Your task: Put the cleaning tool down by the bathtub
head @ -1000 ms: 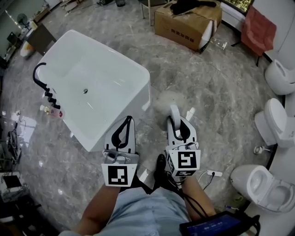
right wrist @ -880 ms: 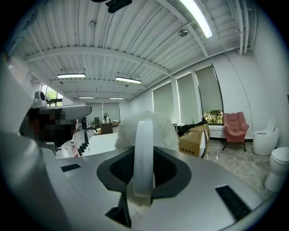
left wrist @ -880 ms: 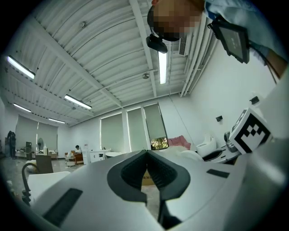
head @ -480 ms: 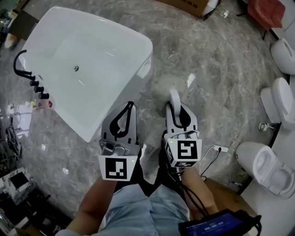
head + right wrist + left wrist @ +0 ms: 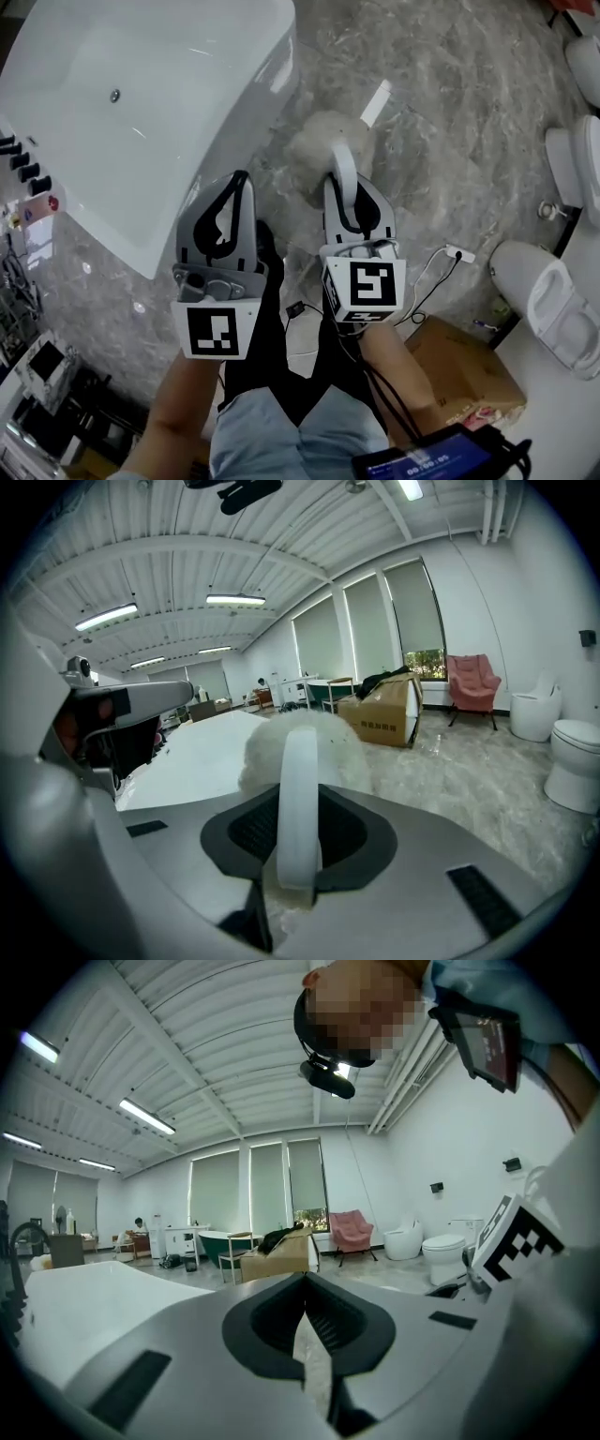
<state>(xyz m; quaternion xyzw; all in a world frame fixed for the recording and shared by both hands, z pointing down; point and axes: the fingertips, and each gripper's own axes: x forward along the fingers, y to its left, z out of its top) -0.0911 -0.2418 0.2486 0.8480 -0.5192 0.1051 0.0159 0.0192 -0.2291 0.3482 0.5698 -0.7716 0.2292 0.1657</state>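
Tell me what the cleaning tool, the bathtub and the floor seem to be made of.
Cleaning tool: smooth, slightly translucent white handle, likely plastic; fuzzy white head, looks like soft fibre.
Bathtub: glossy white with sharp highlights, acrylic or ceramic, cannot tell which.
Floor: polished grey veined surface, marble or marble-look tile.

Cannot see the bathtub [image 5: 141, 103] whole: cropped at the far and left edges of the head view. Likewise cropped: the toilets [image 5: 553, 300] at right, the black faucet knobs [image 5: 23, 169] at left. Cannot see the near side of the fluffy cleaning tool [image 5: 314, 155], hidden behind the right gripper [image 5: 344, 192] tongs. Cannot see all of the cardboard box [image 5: 469, 370], partly under the right forearm. Cannot make out the far person [image 5: 139, 1226] in the left gripper view: too small.
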